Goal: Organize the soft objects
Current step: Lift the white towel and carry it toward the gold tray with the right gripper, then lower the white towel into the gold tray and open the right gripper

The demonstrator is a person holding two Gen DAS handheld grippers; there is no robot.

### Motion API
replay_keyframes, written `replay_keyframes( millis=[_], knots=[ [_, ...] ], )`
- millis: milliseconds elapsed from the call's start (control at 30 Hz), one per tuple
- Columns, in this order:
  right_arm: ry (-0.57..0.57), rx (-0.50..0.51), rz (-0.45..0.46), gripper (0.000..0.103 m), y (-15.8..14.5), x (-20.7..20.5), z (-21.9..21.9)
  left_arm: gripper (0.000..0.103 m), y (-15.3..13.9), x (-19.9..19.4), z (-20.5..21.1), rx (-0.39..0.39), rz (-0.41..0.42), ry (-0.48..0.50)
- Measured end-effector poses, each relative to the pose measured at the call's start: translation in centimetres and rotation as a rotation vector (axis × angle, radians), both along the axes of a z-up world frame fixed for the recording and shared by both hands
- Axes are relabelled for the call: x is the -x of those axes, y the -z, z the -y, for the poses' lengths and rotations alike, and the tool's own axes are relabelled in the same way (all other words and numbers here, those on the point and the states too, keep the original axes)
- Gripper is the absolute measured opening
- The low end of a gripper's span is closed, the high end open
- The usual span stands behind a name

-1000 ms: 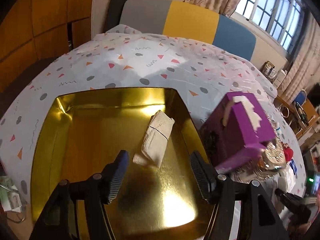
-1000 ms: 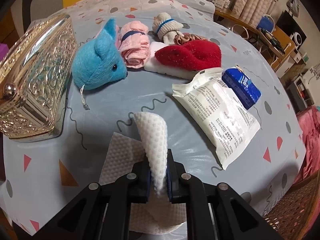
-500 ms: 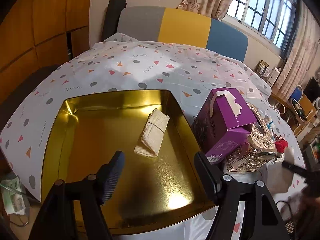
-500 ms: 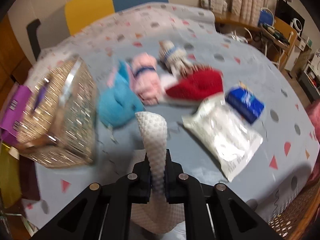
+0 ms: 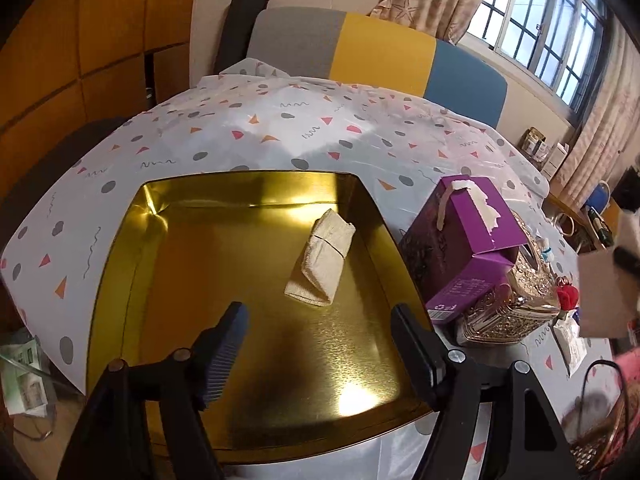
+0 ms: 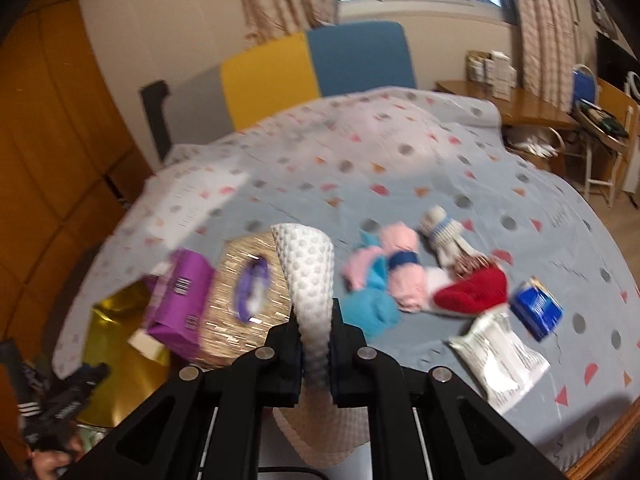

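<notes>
A patterned cloth covers the table, where most of the sorting looks undone. The gold tray holds only one folded beige cloth; the left gripper hangs released above it, jaws having just been widening, nothing between. The right gripper is clenched on a white waffle cloth, lifted. The blue plush, pink roll and red hat wait on the table.
</notes>
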State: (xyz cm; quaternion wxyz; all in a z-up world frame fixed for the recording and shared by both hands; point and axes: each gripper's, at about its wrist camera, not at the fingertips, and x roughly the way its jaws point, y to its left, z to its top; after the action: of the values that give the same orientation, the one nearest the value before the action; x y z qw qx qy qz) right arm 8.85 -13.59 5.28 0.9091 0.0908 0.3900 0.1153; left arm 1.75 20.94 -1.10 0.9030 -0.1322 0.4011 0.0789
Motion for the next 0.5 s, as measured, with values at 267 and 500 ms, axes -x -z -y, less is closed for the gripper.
replay_keyframes(
  millis=[267, 500],
  knots=[
    [-0.271, -0.144, 0.058, 0.008, -5.3, 1.6, -6.5, 0.075, -0.7, 1.3, -3.1, -0.01, 0.011, -0.088],
    [-0.591, -0.116, 0.002, 0.009, -3.7, 3.3, -18.0, 0.076, -0.8, 2.9, -7.1, -0.021, 0.016, -0.204]
  ],
)
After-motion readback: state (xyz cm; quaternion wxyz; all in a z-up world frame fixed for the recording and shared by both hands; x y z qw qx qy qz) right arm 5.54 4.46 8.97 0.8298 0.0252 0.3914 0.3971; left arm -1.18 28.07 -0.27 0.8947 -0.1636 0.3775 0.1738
